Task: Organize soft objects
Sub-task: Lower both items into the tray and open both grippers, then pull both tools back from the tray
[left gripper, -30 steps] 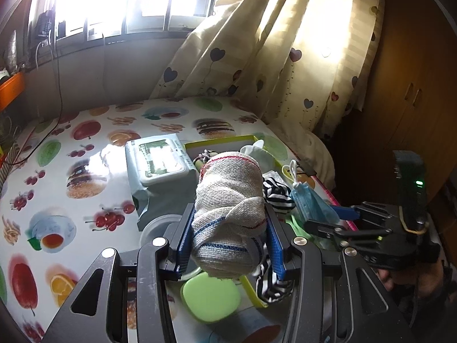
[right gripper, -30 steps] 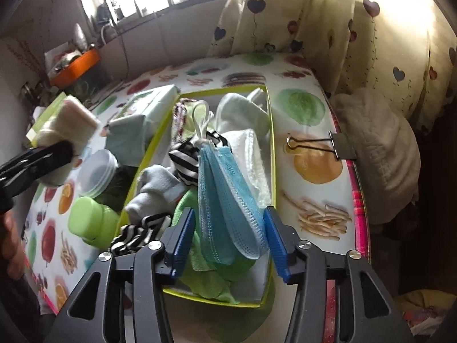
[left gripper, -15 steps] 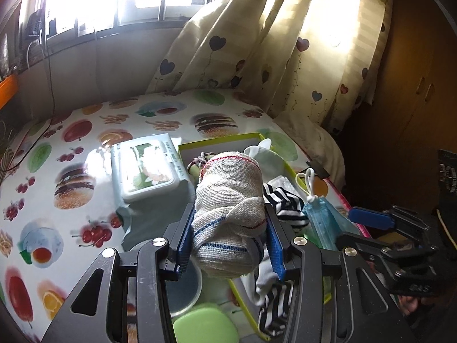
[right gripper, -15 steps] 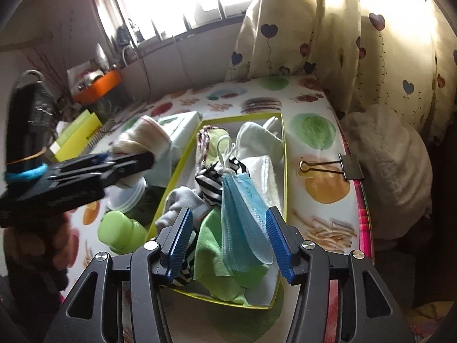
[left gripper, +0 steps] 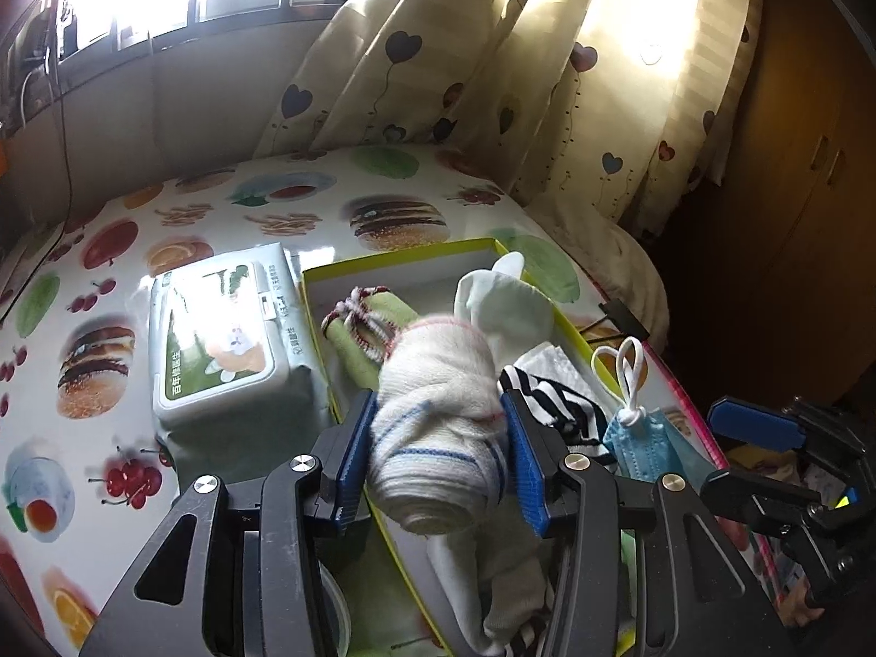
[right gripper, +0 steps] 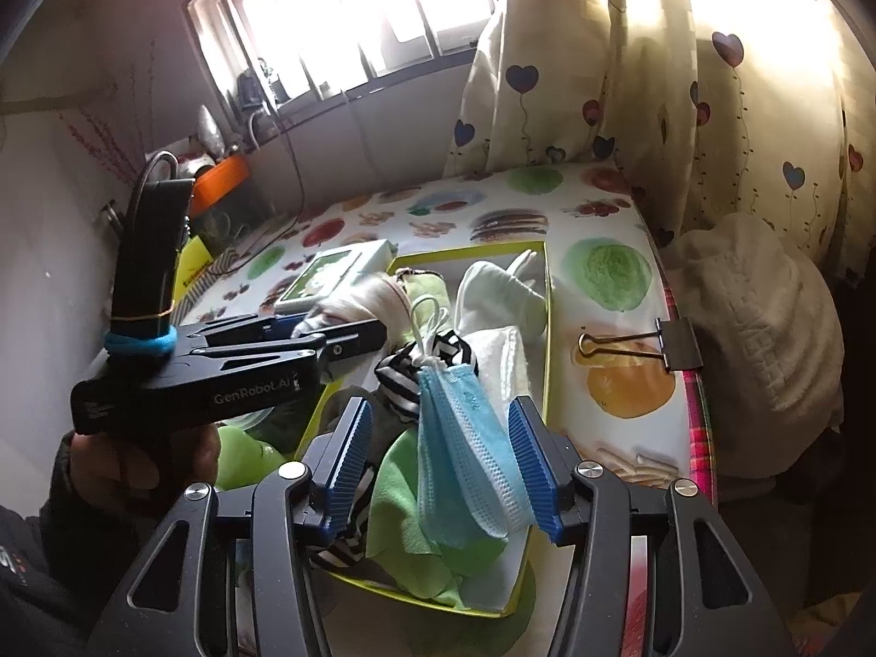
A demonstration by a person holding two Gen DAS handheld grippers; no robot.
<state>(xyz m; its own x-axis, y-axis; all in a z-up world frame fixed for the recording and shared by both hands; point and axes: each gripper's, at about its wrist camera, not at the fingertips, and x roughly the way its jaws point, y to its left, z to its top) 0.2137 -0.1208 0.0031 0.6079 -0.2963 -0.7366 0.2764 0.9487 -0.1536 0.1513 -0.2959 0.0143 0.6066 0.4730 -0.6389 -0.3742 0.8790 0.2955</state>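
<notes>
The rolled cloth (left gripper: 438,438), coarse white knit with thin blue and red stripes, sits clamped between the blue ribbed pads of my left gripper (left gripper: 438,457), held level above the near end of the yellow-rimmed box (left gripper: 394,260). My right gripper (right gripper: 441,465) stands spread, pads either side of a pleated blue face mask (right gripper: 465,465) without pinching it. Since a second ago I have carried the roll forward from over the green lid to over the box, where striped socks (left gripper: 558,408) and a pale glove (left gripper: 509,312) lie.
</notes>
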